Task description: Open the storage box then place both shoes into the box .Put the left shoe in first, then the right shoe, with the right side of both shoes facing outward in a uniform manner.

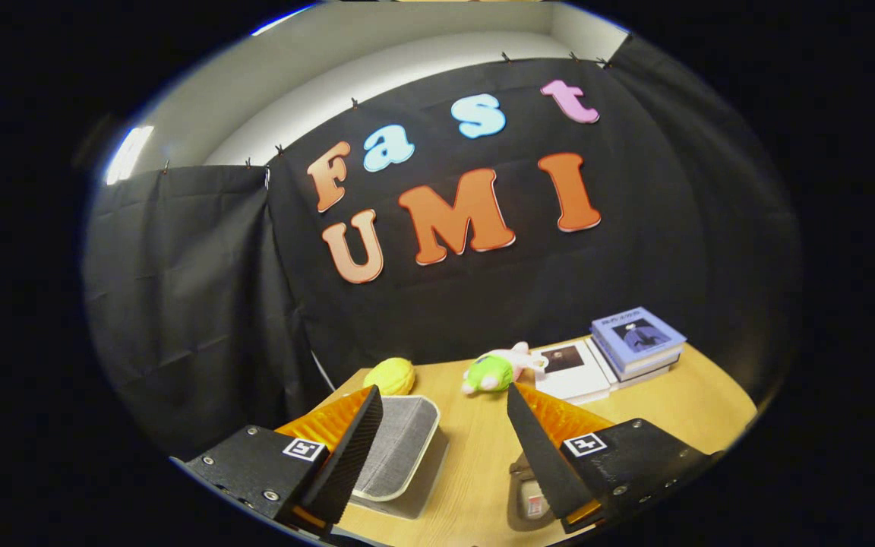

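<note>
Claw [443, 396] spread, gripping nothing, above wooden worktop [475, 463].
I log: grey mesh-textured shoe [399, 448] by left finger; beyond, round yellow plush [390, 375], green plush [492, 372], stacked books [635, 342].

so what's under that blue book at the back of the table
The blue book tops a small stack of books on the wooden table, beyond the open tongs. A white book lies alongside. The lower covers are hidden.

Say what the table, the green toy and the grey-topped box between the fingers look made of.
Table: pale wood or wood-look laminate, matte, faint straight grain. Green toy: plush fabric, soft fuzzy outline. Box: likely plastic, smooth white rim; its grey top looks woven or mesh. The open gripper touches none of them.
</note>
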A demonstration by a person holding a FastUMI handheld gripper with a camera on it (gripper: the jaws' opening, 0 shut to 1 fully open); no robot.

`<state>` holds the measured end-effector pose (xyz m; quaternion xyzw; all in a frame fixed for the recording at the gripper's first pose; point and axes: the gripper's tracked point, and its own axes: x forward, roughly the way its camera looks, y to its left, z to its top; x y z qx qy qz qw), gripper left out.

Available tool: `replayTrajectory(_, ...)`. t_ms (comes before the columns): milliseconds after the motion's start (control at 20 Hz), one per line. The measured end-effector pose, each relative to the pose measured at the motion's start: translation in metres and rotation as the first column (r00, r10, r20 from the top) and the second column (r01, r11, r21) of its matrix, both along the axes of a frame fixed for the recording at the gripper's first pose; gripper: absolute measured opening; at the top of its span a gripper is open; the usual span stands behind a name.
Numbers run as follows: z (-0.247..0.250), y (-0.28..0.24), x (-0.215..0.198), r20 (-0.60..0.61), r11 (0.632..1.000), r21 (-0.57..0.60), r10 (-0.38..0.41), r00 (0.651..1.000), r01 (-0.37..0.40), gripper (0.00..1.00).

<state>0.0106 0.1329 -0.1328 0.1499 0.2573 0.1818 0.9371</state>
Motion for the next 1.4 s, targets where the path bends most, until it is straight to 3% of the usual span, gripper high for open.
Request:
replayTrajectory(300,-0.072,0.048,-0.014,-0.236,0.985,0.115,0.154,0.959,-0.13,0.97)
replayTrajectory(600,-0.124,0.084,-0.011,-0.362,0.959,0.239,0.237,0.901,-0.156,0.96)
replayTrajectory(700,-0.136,0.095,-0.012,-0.4,0.942,0.296,0.271,0.875,-0.157,0.96)
replayTrajectory(900,-0.159,0.105,-0.007,-0.441,0.934,0.34,0.261,0.859,-0.109,0.96)
replayTrajectory(1250,-0.172,0.131,-0.01,-0.484,0.863,0.503,0.331,0.81,-0.053,0.95)
replayTrajectory(1400,-0.168,0.128,-0.009,-0.492,0.852,0.523,0.327,0.807,-0.026,0.86)
